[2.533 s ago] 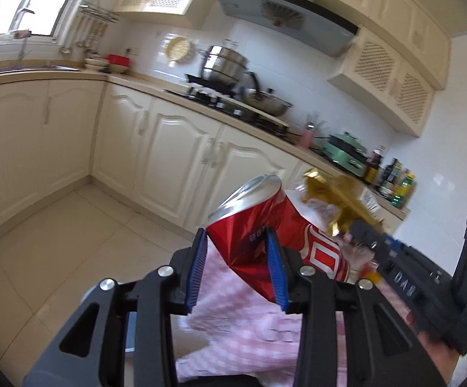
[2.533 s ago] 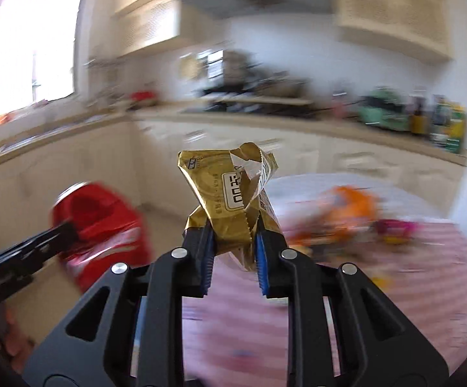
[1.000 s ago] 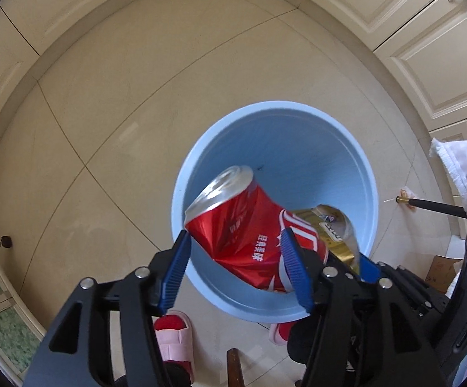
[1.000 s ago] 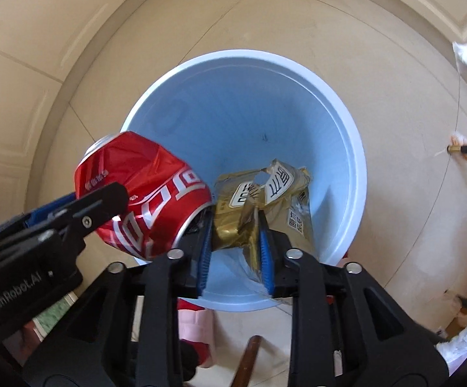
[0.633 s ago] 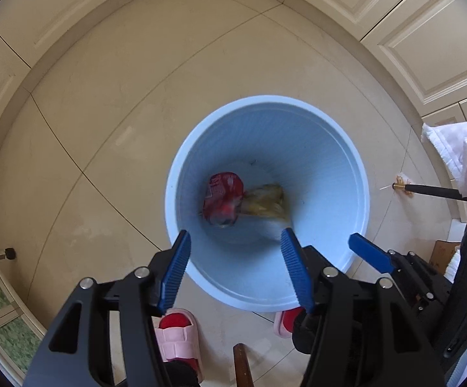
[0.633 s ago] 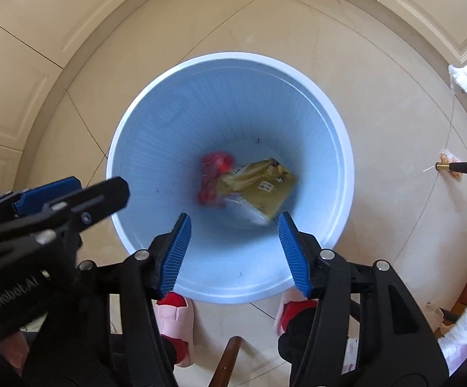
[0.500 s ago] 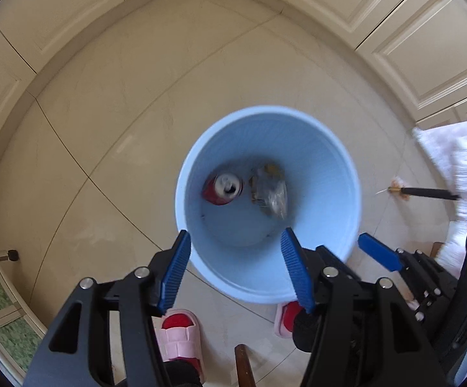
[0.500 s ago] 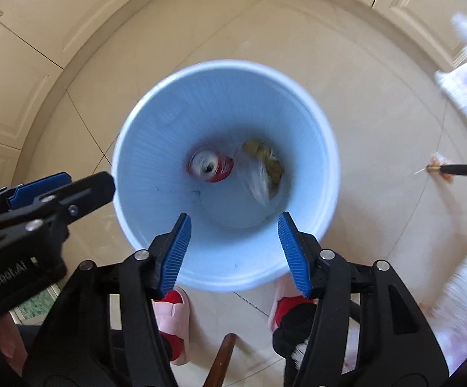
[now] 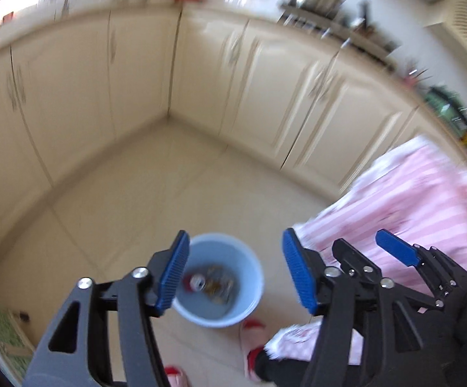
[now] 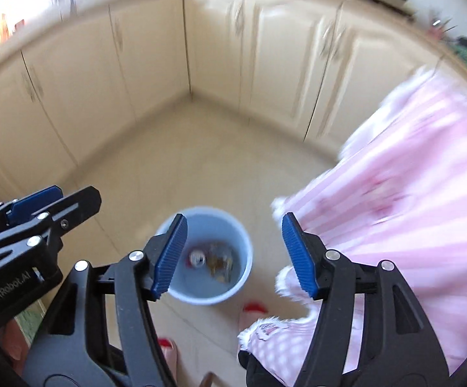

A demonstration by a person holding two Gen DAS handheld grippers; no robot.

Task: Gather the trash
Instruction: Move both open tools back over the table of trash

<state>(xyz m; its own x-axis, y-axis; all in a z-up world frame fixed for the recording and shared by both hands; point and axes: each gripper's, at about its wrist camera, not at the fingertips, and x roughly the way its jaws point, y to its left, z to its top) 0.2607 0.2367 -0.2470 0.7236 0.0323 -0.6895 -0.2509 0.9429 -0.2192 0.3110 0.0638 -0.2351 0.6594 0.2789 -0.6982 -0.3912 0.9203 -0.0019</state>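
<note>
A light blue bin (image 9: 249, 306) stands on the tiled floor and also shows in the right wrist view (image 10: 243, 277). Inside it lie the crushed red can (image 9: 196, 282) (image 10: 197, 258) and the gold wrapper (image 9: 218, 285) (image 10: 222, 262). My left gripper (image 9: 235, 271) is open and empty, high above the bin. My right gripper (image 10: 233, 253) is open and empty too, beside the left one, whose fingers (image 10: 36, 204) show at the left of the right wrist view. The right gripper's fingers (image 9: 397, 251) show at the right of the left wrist view.
A table with a pink striped cloth (image 9: 420, 200) (image 10: 426, 193) stands at the right of the bin. Cream kitchen cabinets (image 9: 265, 96) (image 10: 265, 64) line the far walls. Red and pink slippers (image 10: 252, 308) are below the bin. The view is blurred by motion.
Both grippers opened and dropped the can and the wrapper into the bin. Both have since lifted and tilted up, so the bin looks smaller and lower, and the cabinets and table have come into view.
</note>
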